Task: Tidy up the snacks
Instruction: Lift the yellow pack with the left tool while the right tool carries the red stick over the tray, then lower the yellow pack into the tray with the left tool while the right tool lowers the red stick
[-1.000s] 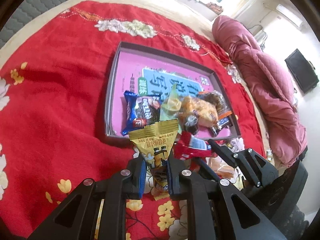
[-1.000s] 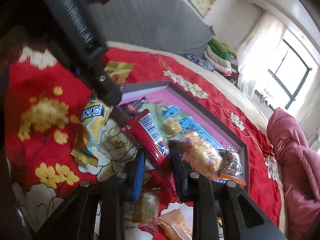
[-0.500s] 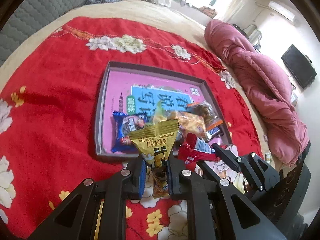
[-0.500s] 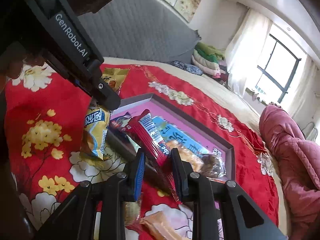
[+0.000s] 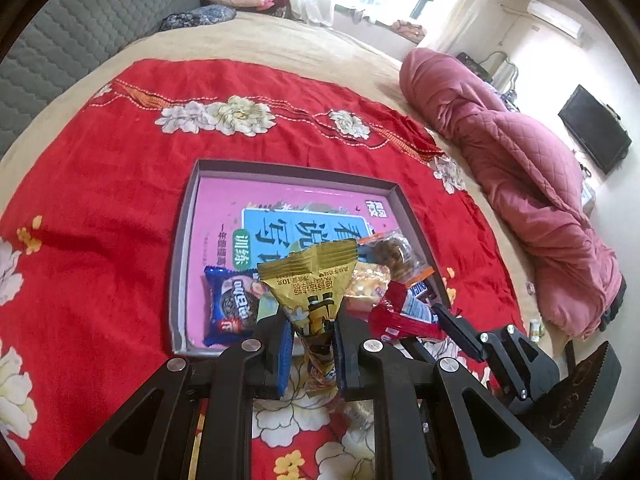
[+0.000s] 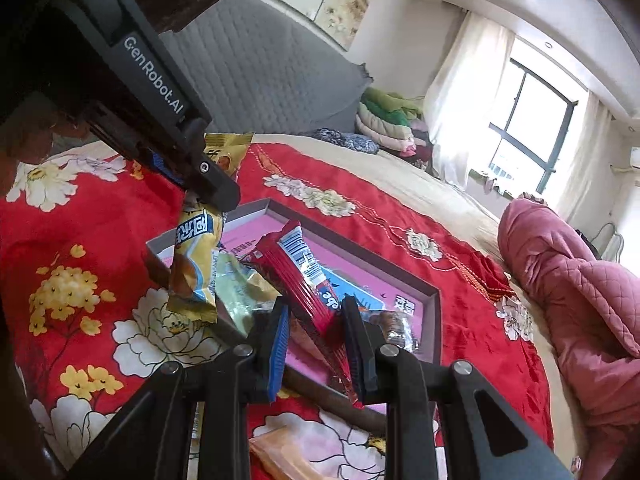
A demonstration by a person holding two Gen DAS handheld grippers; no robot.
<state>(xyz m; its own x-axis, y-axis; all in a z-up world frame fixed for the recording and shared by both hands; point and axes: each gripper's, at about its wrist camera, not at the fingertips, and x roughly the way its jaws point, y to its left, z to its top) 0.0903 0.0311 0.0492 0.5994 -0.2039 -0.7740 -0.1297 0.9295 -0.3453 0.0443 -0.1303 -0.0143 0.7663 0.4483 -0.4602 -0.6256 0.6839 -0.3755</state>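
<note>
**Yellow and red packets held over the tray's near edge**

Yellow foil snack packet (image 5: 310, 280) is pinched in my left gripper (image 5: 310, 350), hanging above the near edge of the shallow grey cardboard tray with a pink liner (image 5: 288, 169), which lies on the red flowered bedspread (image 5: 100, 152). A blue cookie packet (image 5: 232, 304) lies at the tray's near left corner.

From the right wrist, my right gripper (image 6: 316, 344) clamps the red ribbed wrapper bar (image 6: 298, 272) over the same edge. I judge this the carrying step; next, both need lowering onto bare liner before release.
</note>
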